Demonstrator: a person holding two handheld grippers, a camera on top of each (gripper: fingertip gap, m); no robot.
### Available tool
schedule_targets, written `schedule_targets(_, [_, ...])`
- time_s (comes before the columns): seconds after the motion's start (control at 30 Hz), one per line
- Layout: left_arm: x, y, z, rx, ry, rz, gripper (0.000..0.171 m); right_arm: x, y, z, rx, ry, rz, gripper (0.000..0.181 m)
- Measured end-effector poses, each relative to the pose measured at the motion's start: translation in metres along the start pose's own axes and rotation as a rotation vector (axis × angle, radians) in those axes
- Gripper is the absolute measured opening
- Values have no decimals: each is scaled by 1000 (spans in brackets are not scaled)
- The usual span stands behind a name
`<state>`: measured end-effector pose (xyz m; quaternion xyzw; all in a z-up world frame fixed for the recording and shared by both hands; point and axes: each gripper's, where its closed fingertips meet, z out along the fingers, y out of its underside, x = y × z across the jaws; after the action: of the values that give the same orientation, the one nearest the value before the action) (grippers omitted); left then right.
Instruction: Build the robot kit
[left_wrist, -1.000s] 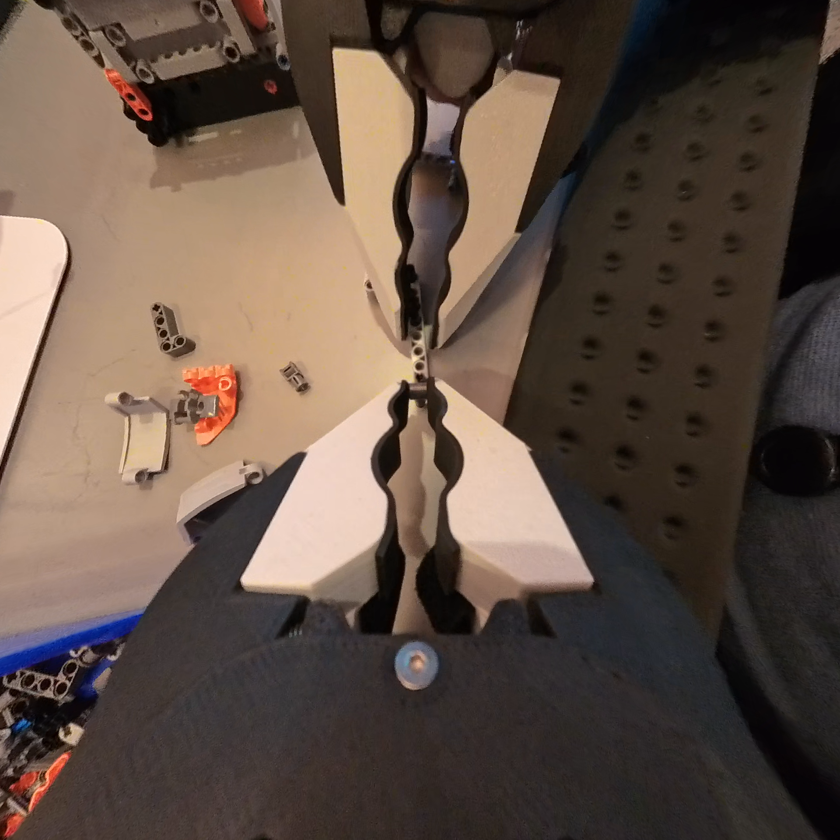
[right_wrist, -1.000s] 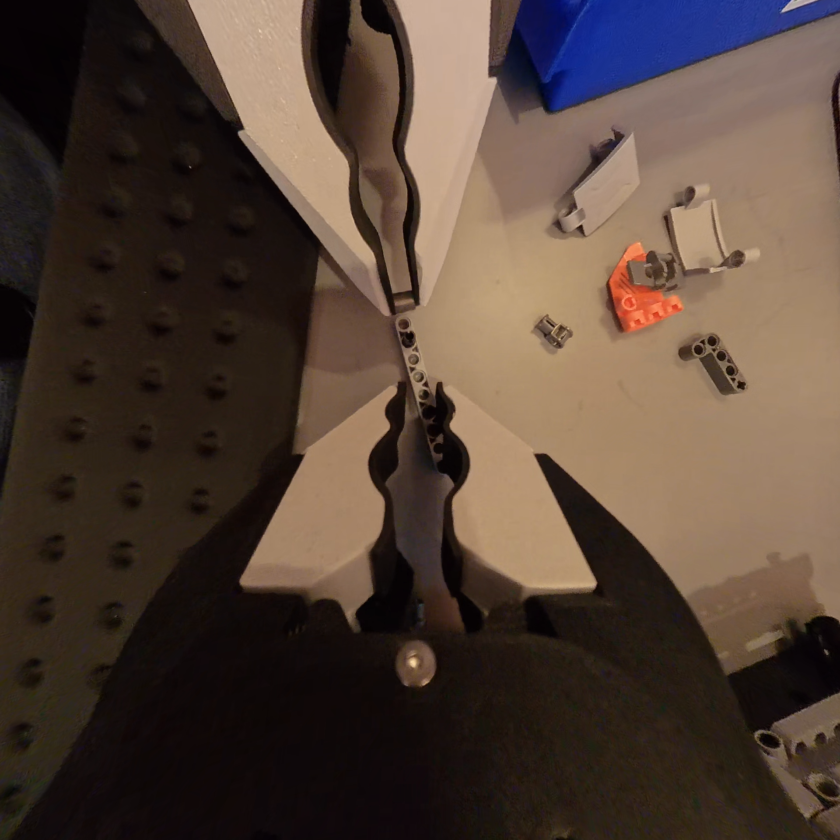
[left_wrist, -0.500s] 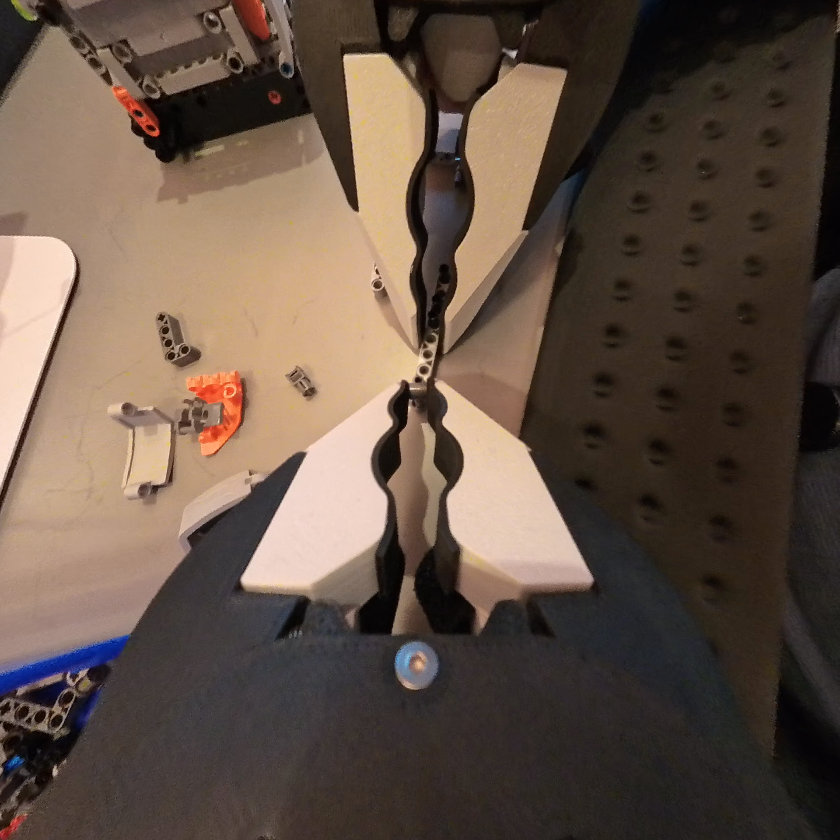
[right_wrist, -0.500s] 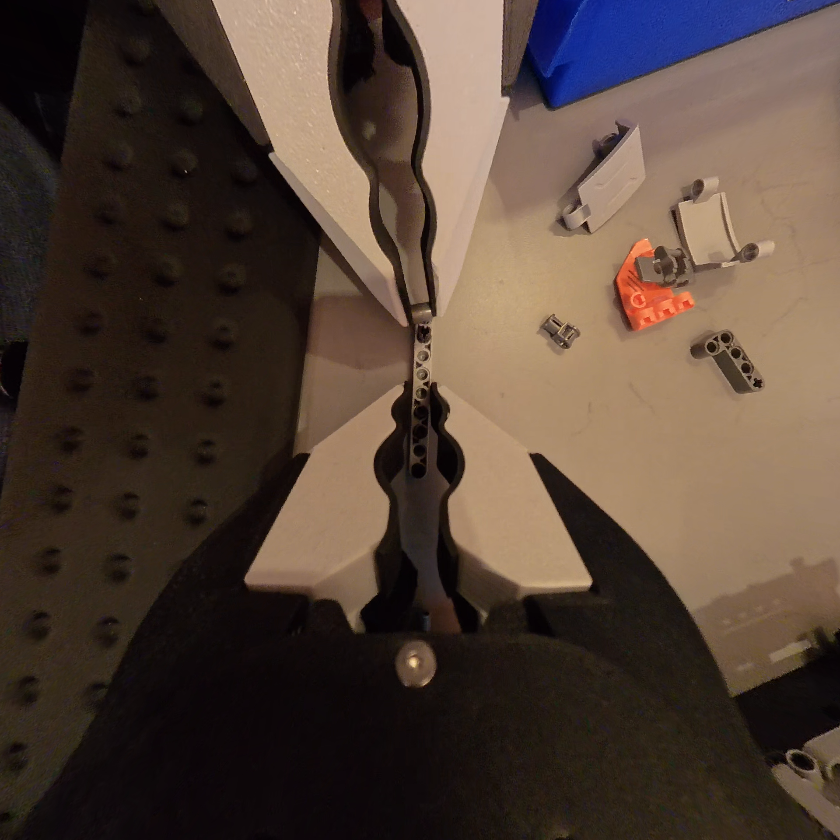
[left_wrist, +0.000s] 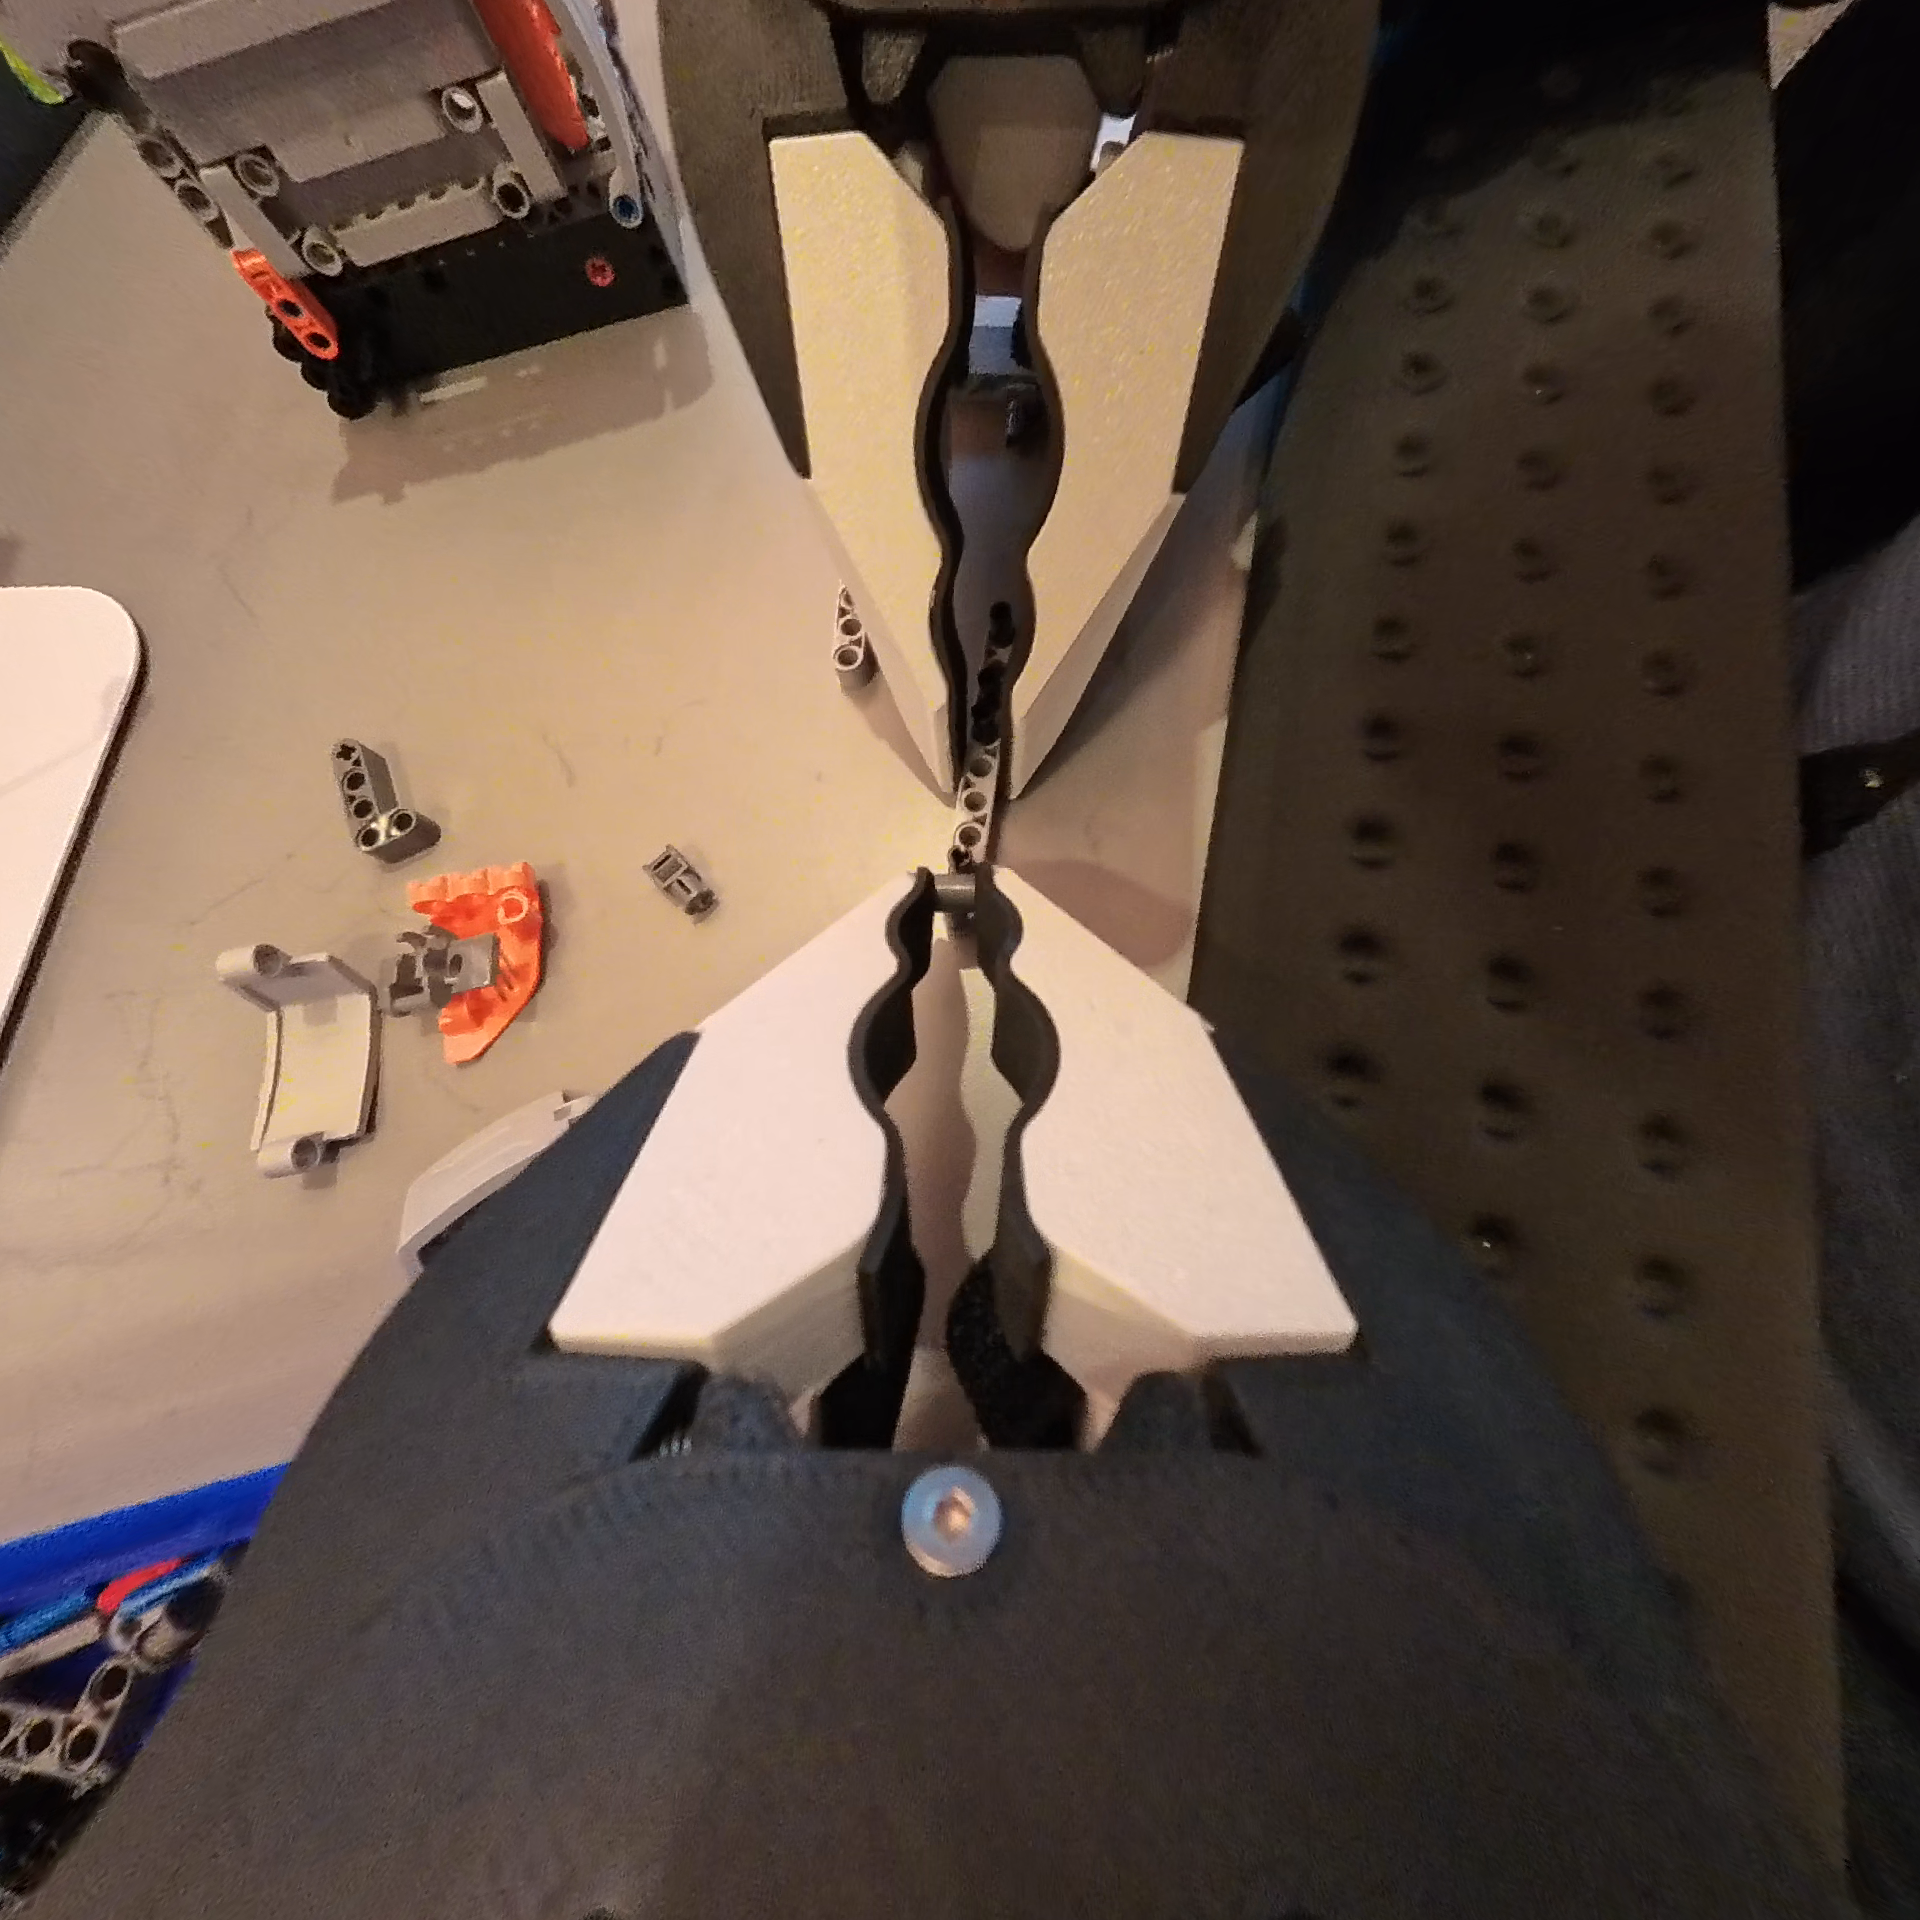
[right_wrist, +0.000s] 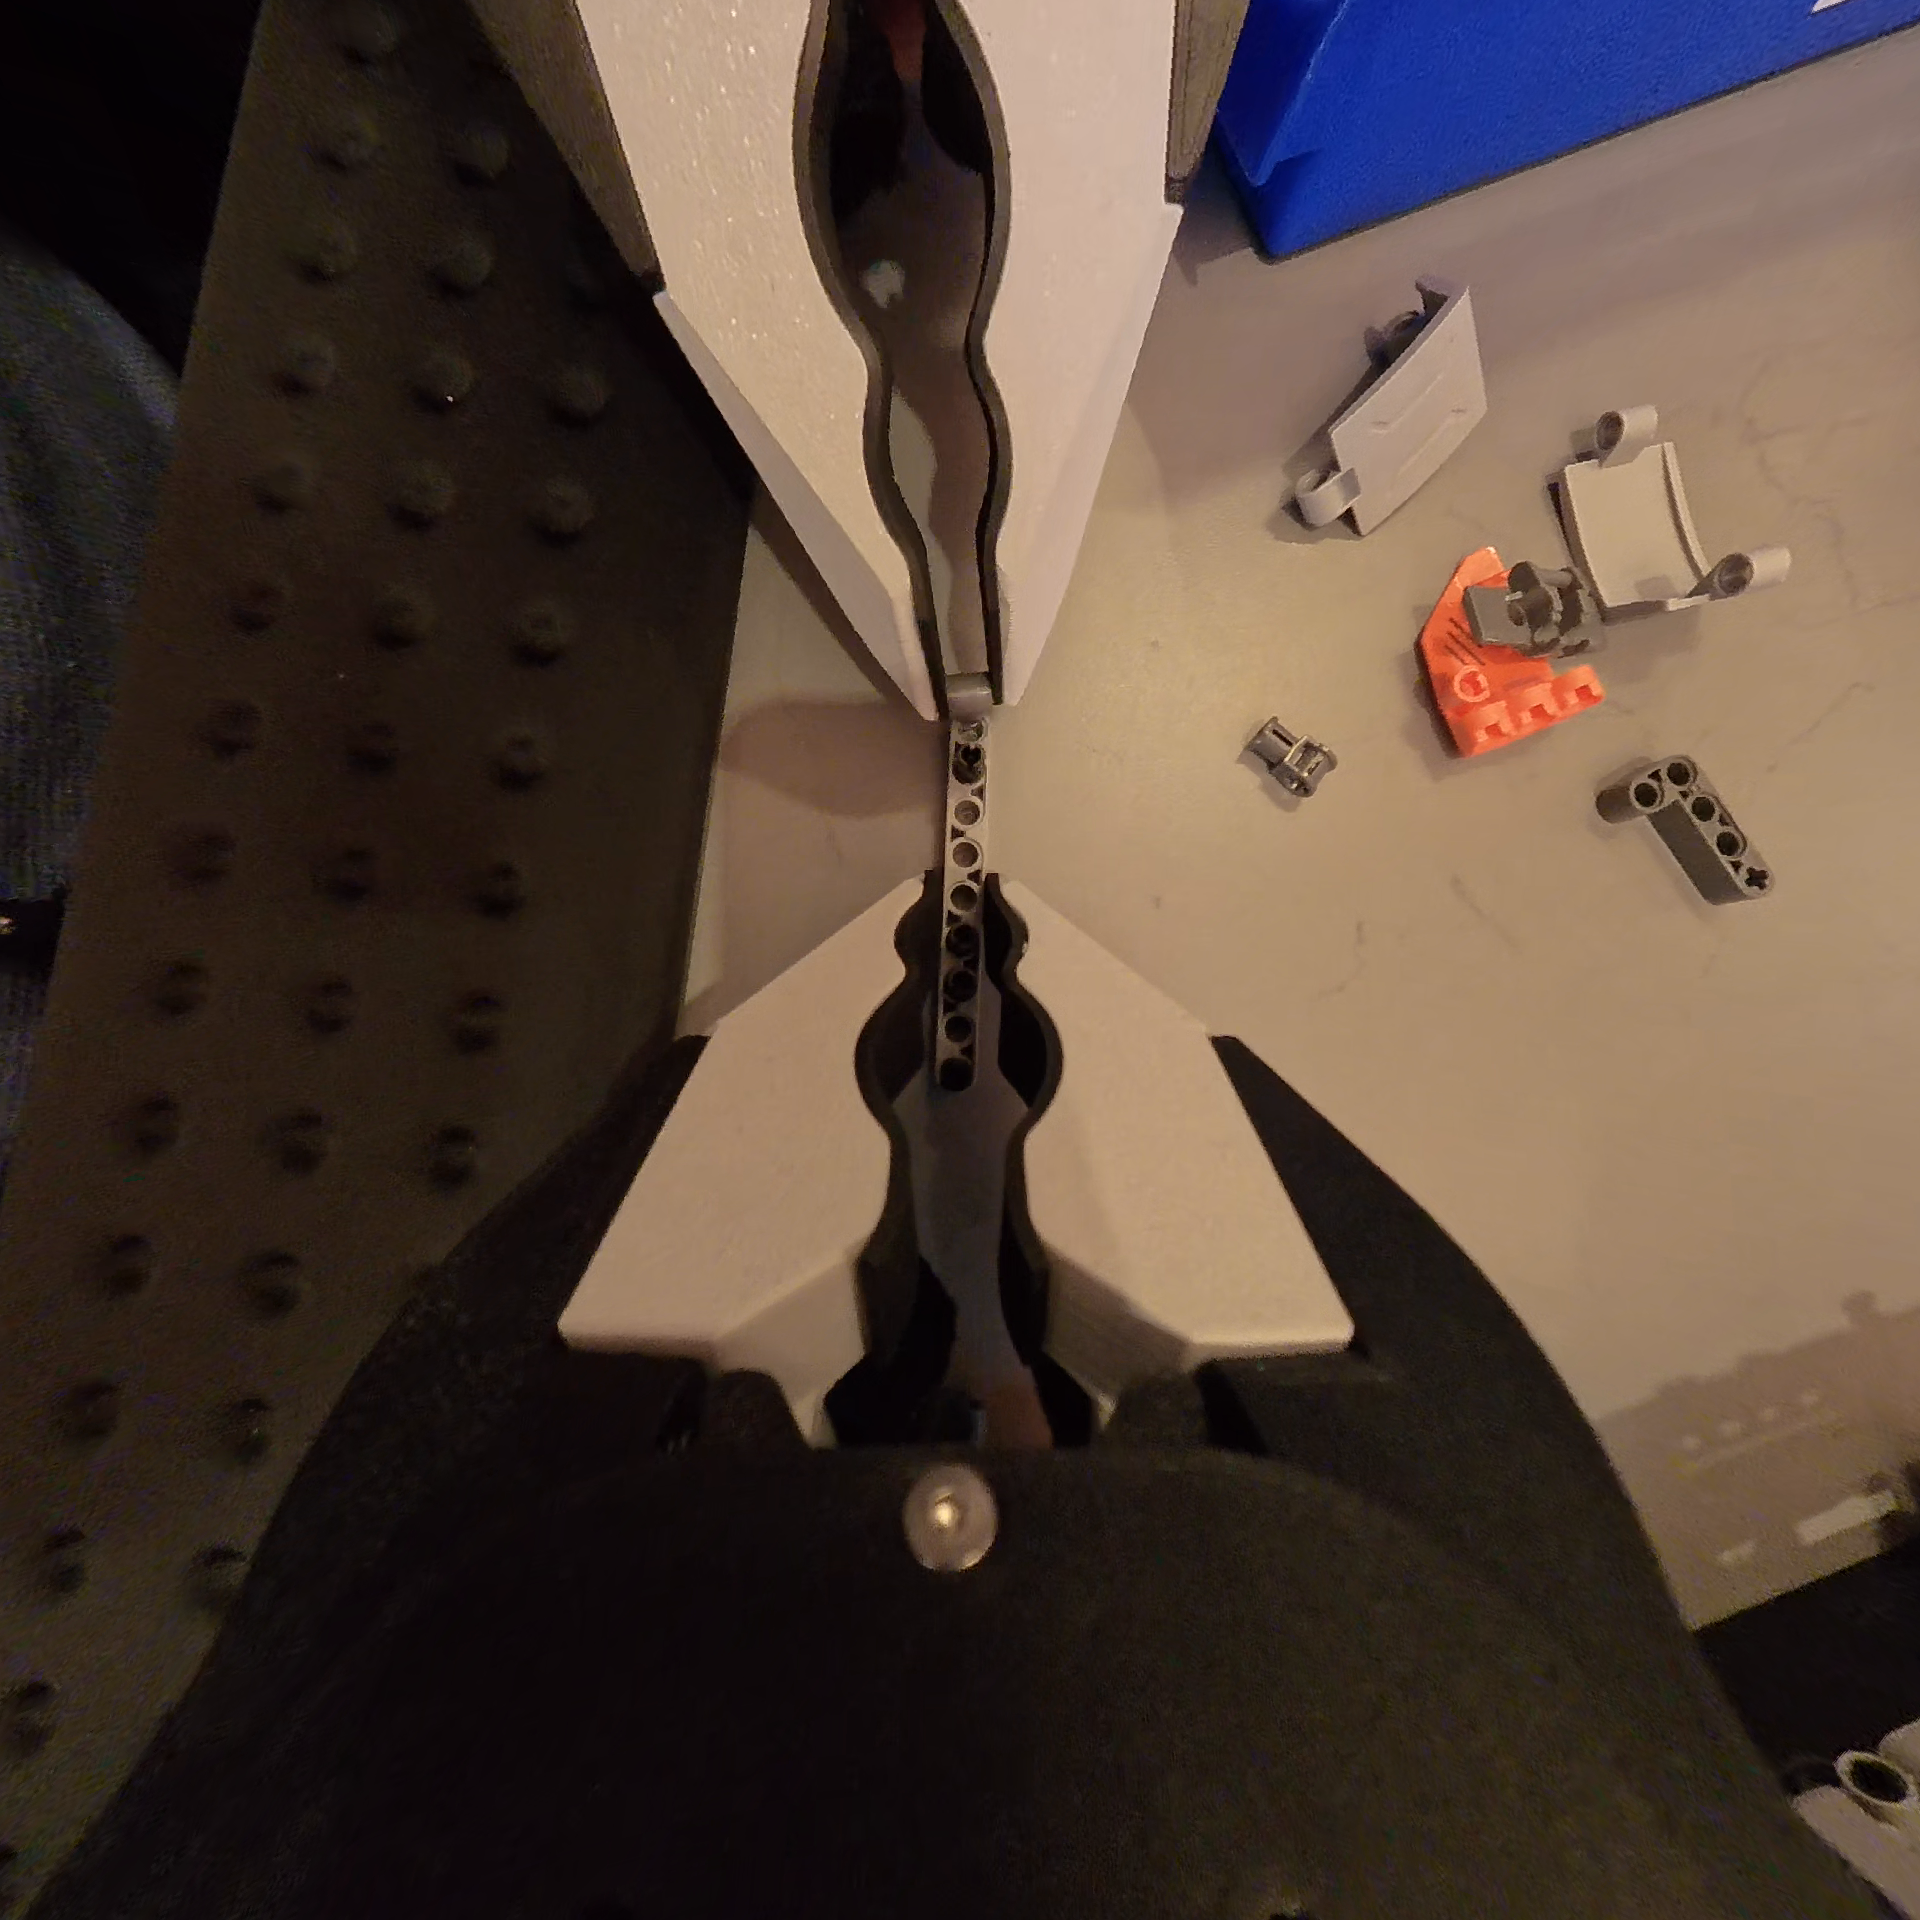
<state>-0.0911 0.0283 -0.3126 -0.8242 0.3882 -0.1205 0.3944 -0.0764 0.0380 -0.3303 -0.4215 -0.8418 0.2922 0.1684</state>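
Note:
My left gripper (left_wrist: 956, 891) is shut on a small dark grey pin (left_wrist: 961, 896) at its tips. My right gripper (right_wrist: 961, 885) is shut on a thin grey beam with a row of holes (right_wrist: 961, 935), which sticks out forward. The two grippers face each other tip to tip above the grey table (left_wrist: 540, 582). The pin meets the beam's end hole (right_wrist: 968, 756). In the left wrist view the right gripper (left_wrist: 982, 779) comes down from the top with the beam (left_wrist: 977, 800). In the right wrist view the left gripper (right_wrist: 966, 707) comes from the top with the pin (right_wrist: 971, 686).
Loose parts lie on the table: an orange piece (left_wrist: 483, 961), two grey curved panels (left_wrist: 307, 1060) (right_wrist: 1397, 416), a dark L-beam (left_wrist: 374, 800), a small connector (left_wrist: 681, 881). A built block model (left_wrist: 395, 197) stands far left. A blue bin (right_wrist: 1507, 114), a white board (left_wrist: 52, 748) and a dark studded mat (left_wrist: 1507, 831) border the area. The grippers are tip to tip, or close to it. The small connector (left_wrist: 681, 881) is about equally far from each gripper, around 6 cm. It is also in sight in the right wrist view (right_wrist: 1288, 750).
The beam has swung from tilted to nearly straight in line with the left gripper's pin. Both grippers stay shut and have shifted slightly.

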Motion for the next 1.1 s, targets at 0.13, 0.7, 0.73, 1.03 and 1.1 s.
schedule_targets(0.13, [1,0,-1,-3,0,0,5,-1,0,0,2,-4,-2,4])
schedule_targets(0.7, [5,-1,1,8,-9,61,5,-5,1,-1,12,-31,-13,4])
schedule_targets(0.73, [6,-1,1,7,-10,71,5,-5,1,-1,12,-32,-13,5])
schedule_targets(1.03, [11,2,0,-10,-17,143,5,-6,1,-1,15,-40,-16,5])
schedule_targets(1.1, [9,4,-1,-18,-12,120,5,-7,1,-1,15,-43,-16,4])
